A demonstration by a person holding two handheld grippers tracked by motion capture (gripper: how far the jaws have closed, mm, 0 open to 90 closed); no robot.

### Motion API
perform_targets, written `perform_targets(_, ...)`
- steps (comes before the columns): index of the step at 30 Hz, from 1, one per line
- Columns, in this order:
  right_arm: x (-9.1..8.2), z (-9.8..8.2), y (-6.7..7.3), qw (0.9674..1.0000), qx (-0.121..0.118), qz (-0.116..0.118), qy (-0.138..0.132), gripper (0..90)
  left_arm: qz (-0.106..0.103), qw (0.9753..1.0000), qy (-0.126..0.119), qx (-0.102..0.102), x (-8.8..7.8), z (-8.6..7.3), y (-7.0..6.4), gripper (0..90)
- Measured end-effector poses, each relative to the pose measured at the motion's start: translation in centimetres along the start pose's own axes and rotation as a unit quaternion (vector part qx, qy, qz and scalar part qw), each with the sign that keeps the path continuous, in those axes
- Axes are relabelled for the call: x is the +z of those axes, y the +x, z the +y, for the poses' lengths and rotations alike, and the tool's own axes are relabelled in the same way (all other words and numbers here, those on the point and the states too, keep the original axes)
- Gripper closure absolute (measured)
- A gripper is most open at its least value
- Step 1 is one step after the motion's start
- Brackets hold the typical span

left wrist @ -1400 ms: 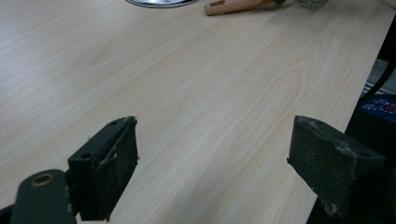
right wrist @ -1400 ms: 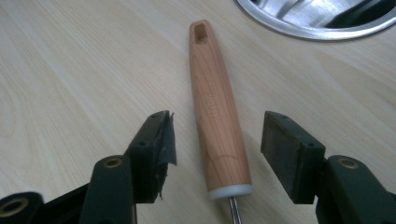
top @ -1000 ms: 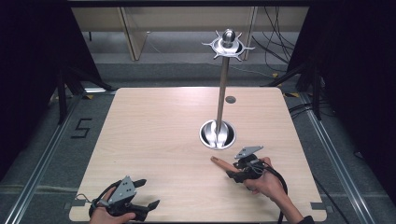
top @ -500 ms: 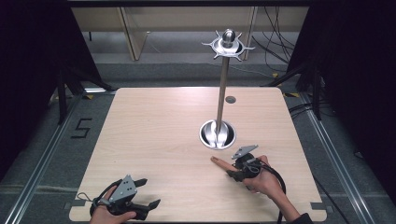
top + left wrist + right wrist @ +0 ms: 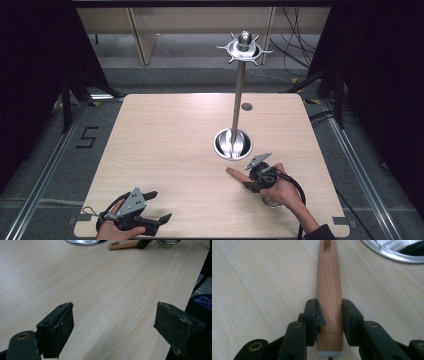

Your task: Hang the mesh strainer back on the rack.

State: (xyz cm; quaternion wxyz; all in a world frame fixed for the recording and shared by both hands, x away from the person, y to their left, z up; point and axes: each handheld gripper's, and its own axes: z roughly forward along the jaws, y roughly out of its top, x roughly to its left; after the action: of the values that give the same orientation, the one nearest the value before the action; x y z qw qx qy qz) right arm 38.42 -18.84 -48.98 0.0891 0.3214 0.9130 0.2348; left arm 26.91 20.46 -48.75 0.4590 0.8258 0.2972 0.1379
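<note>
A: Where is the wooden handle point(image 5: 329, 297)?

B: It lies flat on the table point(image 5: 165, 135), right of centre and near the front, just in front of the round steel base point(image 5: 233, 144) of the tall stand point(image 5: 239, 95); its holed end points left, toward the middle of the table.

A: And the right gripper point(image 5: 329, 322)?

B: Its jaws have just been closing; now both pads press the handle's sides near its butt end, so it is clamped on the wood; a hand point(image 5: 283, 190) holds it from the near right.

A: The left gripper point(image 5: 113, 330)?

B: It sits at the near left corner; its jaws stand wide apart over bare tabletop, gripping nothing.
</note>
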Motion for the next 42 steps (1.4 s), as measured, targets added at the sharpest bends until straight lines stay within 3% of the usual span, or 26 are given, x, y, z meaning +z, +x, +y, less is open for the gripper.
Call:
perform_targets(2,-0.1,0.0,0.0,1.0,0.0,-0.003,0.001,68.6,-0.001,1.0,0.001,0.001,0.0,0.0,0.0,15.3)
perform_targets(3,-0.2,-0.1,0.1,1.0,0.002,-0.006,-0.001,68.7,-0.003,0.9999,0.001,0.016,0.0,0.1,0.1,15.3)
perform_targets(5,-0.4,-0.1,0.2,1.0,0.007,-0.002,-0.002,68.7,0.0,1.0,0.0,0.005,0.0,0.1,0.0,15.3)
perform_targets(6,-0.5,-0.1,0.0,1.0,-0.004,0.003,-0.004,68.7,-0.001,1.0,-0.002,0.003,0.0,0.1,0.0,15.2)
perform_targets(9,-0.7,-0.1,0.0,1.0,-0.007,0.003,-0.006,68.8,-0.003,1.0,-0.005,-0.001,0.2,0.1,0.0,15.3)
perform_targets(11,-0.9,-0.1,0.1,1.0,-0.005,-0.001,0.001,68.8,-0.002,1.0,-0.005,-0.001,0.2,0.1,-0.1,15.3)
perform_targets(12,-1.0,-0.2,0.0,1.0,-0.009,0.002,-0.002,68.8,-0.001,0.9999,-0.001,0.015,0.0,0.2,0.0,15.3)
perform_targets(14,-1.0,-0.2,0.0,0.9999,-0.01,0.003,-0.002,68.8,0.001,0.9999,-0.01,0.003,0.1,0.1,-0.2,15.2)
perform_targets(15,-1.1,-0.2,0.1,1.0,-0.005,-0.001,-0.006,68.8,-0.001,0.9999,-0.011,0.013,0.1,0.1,-0.1,15.3)
perform_targets(17,-1.3,-0.1,0.0,0.9999,-0.011,0.002,-0.004,68.8,0.001,0.9999,-0.011,0.008,0.1,0.1,-0.2,15.2)
perform_targets(19,-1.5,-0.1,0.2,1.0,0.001,-0.003,-0.001,68.9,-0.003,0.9999,-0.008,0.012,0.0,0.2,0.0,15.2)
perform_targets(23,-2.0,-0.1,0.0,0.9999,0.004,0.004,-0.015,68.9,-0.001,0.9998,-0.004,0.021,-0.1,0.2,0.1,15.3)
perform_targets(27,-2.5,0.0,-0.3,0.9996,-0.009,0.006,-0.025,69.0,-0.001,0.9998,-0.004,0.021,-0.1,0.1,0.0,15.3)
perform_targets(28,-2.8,0.0,-0.2,0.9997,0.001,-0.001,-0.025,69.0,0.0,0.9998,-0.004,0.021,-0.1,0.1,0.1,15.3)
perform_targets(30,-2.8,0.0,-0.4,0.9994,-0.011,0.005,-0.034,69.1,-0.001,0.9998,-0.004,0.021,-0.1,0.1,0.1,15.3)
perform_targets(31,-3.0,0.0,-0.3,0.9996,0.005,0.002,-0.028,69.1,-0.001,0.9998,-0.005,0.021,-0.1,0.1,0.1,15.3)
perform_targets(35,-3.5,0.1,-0.6,0.9987,-0.006,0.007,-0.049,69.4,0.001,0.9997,-0.003,0.024,-0.2,0.2,0.1,15.3)
perform_targets(37,-3.7,0.1,-0.4,0.9986,0.006,0.01,-0.051,69.5,0.0,0.9997,-0.001,0.024,-0.2,0.2,0.1,15.3)
perform_targets(38,-4.1,0.1,-0.6,0.9979,0.007,0.015,-0.063,70.7,0.001,1.0,-0.001,0.007,-0.2,0.1,-0.1,15.3)
perform_targets(39,-4.2,0.1,-0.7,0.997,0.002,0.017,-0.076,71.3,0.0,1.0,-0.001,0.008,-0.2,0.1,-0.1,15.3)
perform_targets(40,-4.4,0.0,-0.7,0.9965,0.002,0.018,-0.081,71.4,0.0,0.9997,-0.001,0.025,-0.2,0.2,0.1,15.3)
perform_targets(42,-4.7,-0.1,-0.7,0.9958,0.012,0.023,-0.088,71.3,0.0,0.9997,-0.001,0.024,-0.2,0.2,0.1,15.3)
